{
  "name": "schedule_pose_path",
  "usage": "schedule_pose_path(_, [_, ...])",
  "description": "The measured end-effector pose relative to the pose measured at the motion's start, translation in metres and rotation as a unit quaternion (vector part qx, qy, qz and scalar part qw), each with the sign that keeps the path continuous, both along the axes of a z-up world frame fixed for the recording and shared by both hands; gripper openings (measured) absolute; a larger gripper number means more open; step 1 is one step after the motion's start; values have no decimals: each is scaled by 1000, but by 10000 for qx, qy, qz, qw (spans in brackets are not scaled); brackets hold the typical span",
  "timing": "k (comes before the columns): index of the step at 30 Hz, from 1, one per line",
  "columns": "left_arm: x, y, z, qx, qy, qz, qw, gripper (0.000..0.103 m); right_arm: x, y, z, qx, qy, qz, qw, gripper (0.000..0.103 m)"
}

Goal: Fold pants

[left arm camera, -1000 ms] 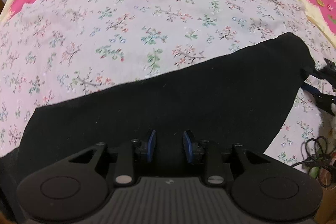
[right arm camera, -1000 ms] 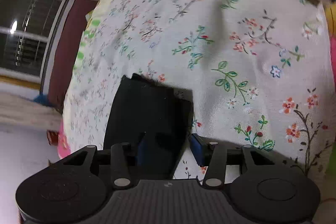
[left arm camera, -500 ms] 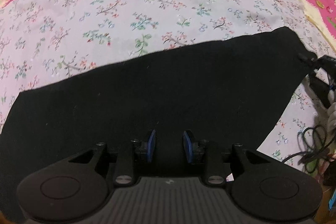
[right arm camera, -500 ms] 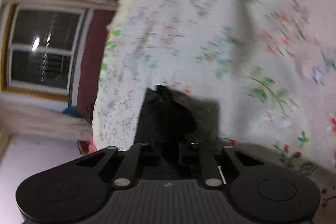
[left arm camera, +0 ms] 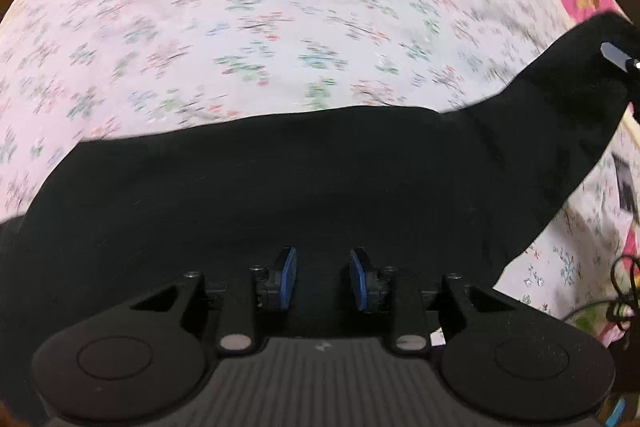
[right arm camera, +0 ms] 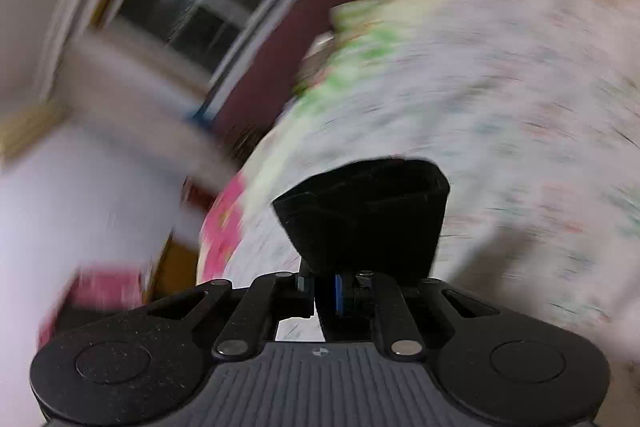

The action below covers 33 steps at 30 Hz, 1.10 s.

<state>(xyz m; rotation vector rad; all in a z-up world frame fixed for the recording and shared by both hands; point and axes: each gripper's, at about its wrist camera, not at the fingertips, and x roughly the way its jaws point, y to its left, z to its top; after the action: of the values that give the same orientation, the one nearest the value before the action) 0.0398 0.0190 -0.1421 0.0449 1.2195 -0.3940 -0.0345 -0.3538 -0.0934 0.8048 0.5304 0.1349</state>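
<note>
Black pants lie across a floral bedsheet in the left wrist view. Their right end rises off the bed toward the upper right, where the right gripper's tip holds it. My left gripper is open, its blue pads apart just above the black fabric and empty. In the right wrist view my right gripper is shut on the pants' end, which stands up in front of the camera. That view is blurred.
Black cables lie at the bed's right edge. A dark flat object sits on the sheet at the right. A window and a wall show beyond the bed's far side.
My right gripper closed on the pants' end and lifted it off the bed, swinging up and over. My left gripper stayed open over the pants.
</note>
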Motion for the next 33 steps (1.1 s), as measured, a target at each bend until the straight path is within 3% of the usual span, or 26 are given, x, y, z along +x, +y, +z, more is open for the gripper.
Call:
schedule_pose_path(3, [-9, 39, 5, -169, -122, 399, 9990, 38, 22, 58, 20, -521, -51, 897, 9946, 4])
schedule_pose_path(5, [-19, 68, 8, -255, -197, 739, 9967, 38, 38, 107, 22, -782, 39, 1628, 9836, 4])
schedule_pose_path(8, [-37, 115, 12, -310, -312, 1277, 9908, 38, 54, 176, 13, -1123, 245, 2625, 9581, 4])
schedule_pose_path(13, [-68, 181, 6, -309, -357, 2016, 9783, 38, 65, 262, -16, -1561, 576, 3643, 9163, 3])
schedule_pose_path(18, [-93, 221, -2, -383, -342, 2499, 9669, 38, 56, 311, -54, -2174, 1048, 4011, 8837, 4])
schedule_pose_path(21, [-104, 235, -6, -418, -325, 2693, 9616, 38, 60, 324, -66, -2459, 1279, 3976, 8747, 7])
schedule_pose_path(25, [-111, 247, -9, -443, -296, 2837, 9574, 38, 54, 337, -59, -2593, 1209, 4354, 8536, 28])
schedule_pose_path(27, [-111, 252, -10, -442, -296, 2891, 9558, 38, 44, 342, -56, -2589, 1126, 4602, 8417, 30])
schedule_pose_path(29, [-111, 255, -8, -445, -333, 2963, 9535, 38, 42, 344, -49, -2495, 1104, 4700, 8394, 30])
schedule_pose_path(33, [-112, 263, -8, -403, -378, 3112, 9487, 38, 43, 334, -25, -2040, 820, 4789, 8499, 33])
